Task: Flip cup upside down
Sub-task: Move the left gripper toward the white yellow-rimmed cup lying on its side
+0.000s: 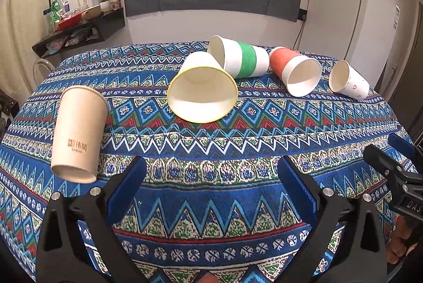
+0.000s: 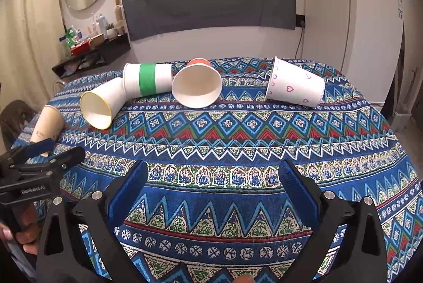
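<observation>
Blue-padded left gripper [image 1: 211, 177] and right gripper [image 2: 212, 178], both wide apart, empty

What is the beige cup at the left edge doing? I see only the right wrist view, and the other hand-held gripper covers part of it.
Observer: The tall beige paper cup lies on its side, its base toward the left hand-held gripper, which does not touch it.
Operator: Is that gripper open?
Observer: Yes, its blue pads stand wide apart, with nothing between them.
Operator: And the cup of which I see mostly the white mouth?
Observer: The red paper cup has a red body and a white band at the rim.
</observation>
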Demonstrator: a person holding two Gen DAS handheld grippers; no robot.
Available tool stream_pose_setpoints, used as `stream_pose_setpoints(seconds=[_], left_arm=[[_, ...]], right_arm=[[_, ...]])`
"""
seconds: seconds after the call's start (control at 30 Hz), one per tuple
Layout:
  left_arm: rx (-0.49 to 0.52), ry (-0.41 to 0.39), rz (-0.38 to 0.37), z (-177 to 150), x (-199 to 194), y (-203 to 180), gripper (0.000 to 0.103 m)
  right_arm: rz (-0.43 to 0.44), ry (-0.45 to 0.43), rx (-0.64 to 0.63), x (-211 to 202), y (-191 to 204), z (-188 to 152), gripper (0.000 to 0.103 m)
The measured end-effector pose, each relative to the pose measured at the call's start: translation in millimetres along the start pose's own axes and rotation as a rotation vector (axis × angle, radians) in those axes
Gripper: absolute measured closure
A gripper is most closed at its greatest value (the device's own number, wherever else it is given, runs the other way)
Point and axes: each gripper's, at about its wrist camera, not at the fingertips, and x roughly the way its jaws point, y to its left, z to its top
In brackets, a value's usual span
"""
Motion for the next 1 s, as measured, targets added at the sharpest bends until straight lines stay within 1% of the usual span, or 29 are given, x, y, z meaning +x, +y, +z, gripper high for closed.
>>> stream_pose_setpoints(seconds=[0.1,0.2,0.3,0.4,0.5,0.67,0.83,0.93,0.97,1.0], left_arm=[[0.003,0.002,0.014,9.9,1.3,2.5,0.006],[0.019,0.008,0.035,19.3,2.6,4.2,0.006],[0.018,0.012,0.037,29.9,4.7,8.6,0.006],[0.013,0.031,0.042,43.9,14.0,13.6,0.006],[0.009,0.039,0.053,53.1,23.1,16.9,0.006],[0.003,0.08,0.059,60.3,46.0,23.3,0.006],[-0.006,0.104,0.079,62.1,65.1,29.4,0.006],[-0.011,0.099,0.061,64.2,69.6,30.6,0.006],[-0.011,0.091,0.06,64.6,69.9,30.5,0.007],[-0.008,0.087,0.056,64.7,70.3,30.1,0.013]], right_arm=[[0.004,-0.001,-0.008,-4.2,0.8,9.1,0.008],[-0.016,-0.014,-0.026,-9.6,3.7,23.2,0.008],[-0.027,-0.032,-0.038,-12.5,5.0,35.8,0.008],[-0.008,-0.032,-0.031,-8.9,6.3,49.8,0.008],[0.031,-0.028,-0.016,-2.3,8.6,58.5,0.008],[0.051,-0.014,-0.019,12.6,15.3,60.9,0.008],[0.063,0.014,-0.02,28.6,14.5,57.1,0.008],[0.062,0.03,-0.011,36.7,11.0,55.0,0.008],[0.063,0.034,-0.008,38.5,10.1,54.7,0.008],[0.062,0.037,-0.007,40.7,10.0,54.1,0.008]])
